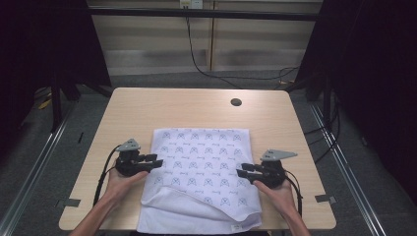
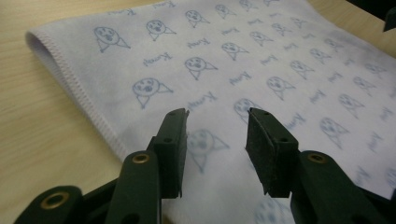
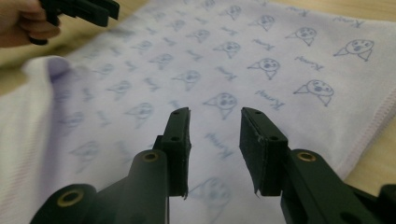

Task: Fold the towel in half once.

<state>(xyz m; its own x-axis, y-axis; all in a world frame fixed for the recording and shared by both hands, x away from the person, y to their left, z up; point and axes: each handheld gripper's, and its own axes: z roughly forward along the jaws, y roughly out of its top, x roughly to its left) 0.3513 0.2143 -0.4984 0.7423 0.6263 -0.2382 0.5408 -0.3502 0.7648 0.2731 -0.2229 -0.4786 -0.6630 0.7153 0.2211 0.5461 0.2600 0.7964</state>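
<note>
A white cloth [image 1: 201,167] printed with small blue faces lies folded on the wooden table [image 1: 172,105]. Its top layer ends in a slanted edge near the front, with a plain white layer under it. My left gripper [image 1: 158,161] hovers at the cloth's left edge, pointing right. In the left gripper view the jaws [image 2: 217,116] stand open over the cloth [image 2: 233,60] with nothing between them. My right gripper [image 1: 240,170] sits at the cloth's right edge, pointing left. Its jaws [image 3: 215,114] are open and empty above the cloth [image 3: 261,56], with the left gripper [image 3: 84,9] beyond.
A round cable hole [image 1: 236,102] sits in the table's far right part. Tape marks [image 1: 71,202] [image 1: 324,198] lie near the front corners. The cloth's front edge reaches the table's near edge. A black cable [image 1: 196,64] runs over the floor behind.
</note>
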